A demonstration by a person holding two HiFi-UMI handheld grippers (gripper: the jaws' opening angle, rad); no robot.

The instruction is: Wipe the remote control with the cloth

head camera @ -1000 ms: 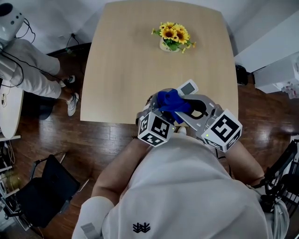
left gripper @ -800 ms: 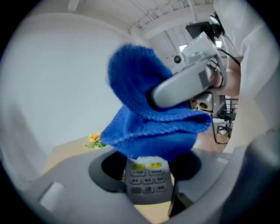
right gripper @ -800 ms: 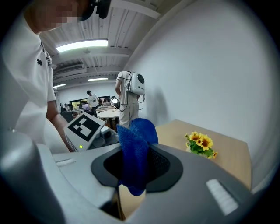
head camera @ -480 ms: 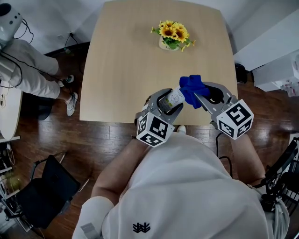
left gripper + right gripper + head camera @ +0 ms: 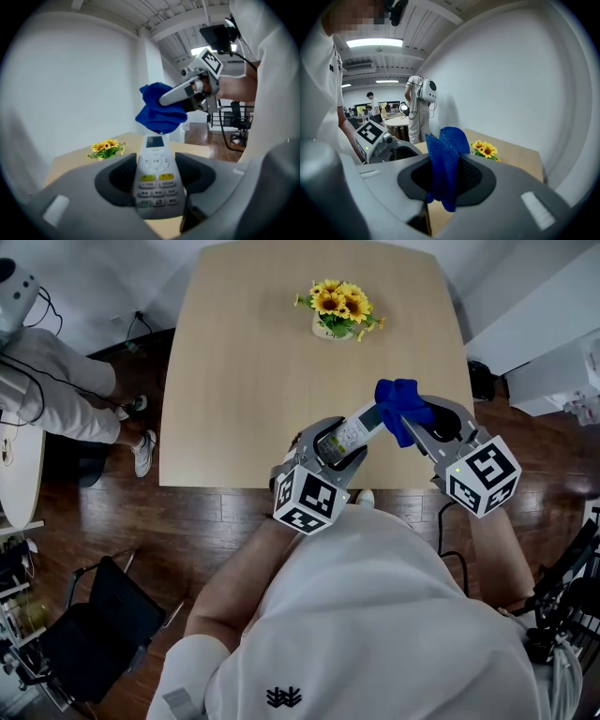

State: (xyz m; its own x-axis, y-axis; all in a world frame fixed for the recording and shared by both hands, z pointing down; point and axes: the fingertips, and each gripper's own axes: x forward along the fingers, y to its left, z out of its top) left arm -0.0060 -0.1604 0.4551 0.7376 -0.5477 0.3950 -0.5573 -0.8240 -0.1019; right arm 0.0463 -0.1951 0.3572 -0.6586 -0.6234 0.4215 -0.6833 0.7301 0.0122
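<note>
The remote control (image 5: 153, 180) is pale grey, with a small screen at its far end and two yellow keys above rows of grey buttons. The left gripper (image 5: 339, 444) clamps its lower body, screen end pointing away. The bunched blue cloth (image 5: 443, 171), pinched in the right gripper (image 5: 419, 425), meets that far tip. Only the left gripper view shows the keys; the head view shows just the remote's pale back.

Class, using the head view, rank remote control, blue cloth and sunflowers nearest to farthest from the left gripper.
1. Remote control, in the jaws of the left gripper.
2. Blue cloth, at the remote's far end.
3. Sunflowers, far across the table.
</note>
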